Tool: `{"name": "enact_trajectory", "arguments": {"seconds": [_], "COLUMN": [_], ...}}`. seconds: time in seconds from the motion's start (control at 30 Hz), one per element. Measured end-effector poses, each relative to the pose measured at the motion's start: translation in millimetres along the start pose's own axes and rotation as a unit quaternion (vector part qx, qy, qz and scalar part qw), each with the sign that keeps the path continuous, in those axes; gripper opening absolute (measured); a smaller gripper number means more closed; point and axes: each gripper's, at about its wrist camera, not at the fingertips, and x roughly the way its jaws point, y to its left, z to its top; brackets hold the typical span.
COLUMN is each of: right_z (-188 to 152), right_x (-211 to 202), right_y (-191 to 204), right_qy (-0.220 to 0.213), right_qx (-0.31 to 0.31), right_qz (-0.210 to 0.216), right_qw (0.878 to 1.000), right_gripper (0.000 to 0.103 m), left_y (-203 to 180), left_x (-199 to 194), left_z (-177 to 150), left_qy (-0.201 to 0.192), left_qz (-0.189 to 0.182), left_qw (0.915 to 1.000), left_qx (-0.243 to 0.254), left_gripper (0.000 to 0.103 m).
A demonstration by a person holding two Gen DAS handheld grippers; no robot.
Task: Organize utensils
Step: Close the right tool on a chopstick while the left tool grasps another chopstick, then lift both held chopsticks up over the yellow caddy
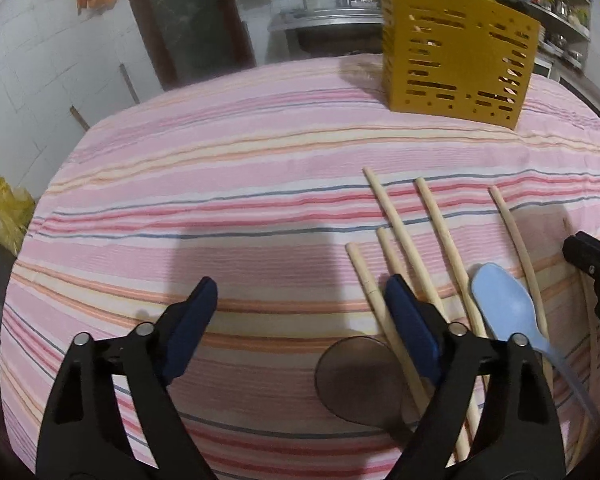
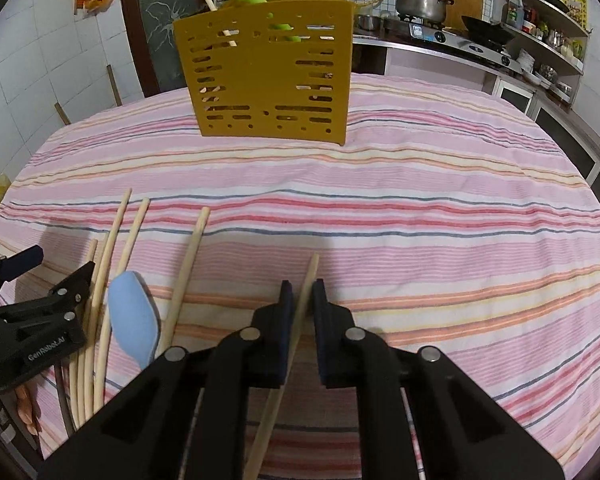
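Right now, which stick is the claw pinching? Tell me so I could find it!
Start at the yellow slotted holder standing at the far side of the striped tablecloth. Come toward the near edge, where pale wooden chopsticks lie beside a blue spoon. Yours is the chopstick lying apart to their right, the only one pinched between the right claw and its dark pads.

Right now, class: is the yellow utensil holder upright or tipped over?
Upright. The yellow utensil holder stands on its base on the striped tablecloth, open top upward.

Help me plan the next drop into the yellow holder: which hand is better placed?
Right: its fingers already clamp a chopstick. The left gripper is open, holding nothing.
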Motion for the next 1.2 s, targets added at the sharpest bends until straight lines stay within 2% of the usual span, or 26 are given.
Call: {"name": "enact_trajectory", "arguments": {"seconds": [0.17,0.33,0.5,0.67,0.8,1.0,1.2], "right_z": [0,1,7,10,9,8,11], "right_x": [-1,0,2,5,5,3,-10], "right_y": [-1,2,2,-1,-2,-4,-4], "right_qy": [0.000,0.004,0.008,0.009,0.006,-0.001,-0.025], "right_qx": [0.001,0.003,0.010,0.027,0.032,0.038,0.038], "right_qz": [0.000,-0.010,-0.020,-0.016,-0.015,-0.012,-0.013], "right_qw": [1.000,1.000,1.000,0.999,0.999,0.999,0.999], "right_gripper": [0.011,0.011,0.009,0.008,0.008,0.007,0.006], "left_y": [5,-3,-7,-9,-12,-11,-5], "left_x": [1,-1,2,5,7,4,-8], "left_z": [0,3,9,16,19,20,21], "left_qy": [0.011,0.024,0.036,0.042,0.043,0.038,0.014], "left_qz": [-0.024,-0.028,-0.032,-0.036,-0.038,-0.045,-0.056], "left_qw": [0.9992,0.9984,0.9969,0.9968,0.9974,0.9972,0.9970], "left_qx": [-0.029,-0.043,-0.062,-0.058,-0.045,-0.046,-0.053], "left_gripper": [0.072,0.049,0.034,0.024,0.009,0.006,0.005]}}
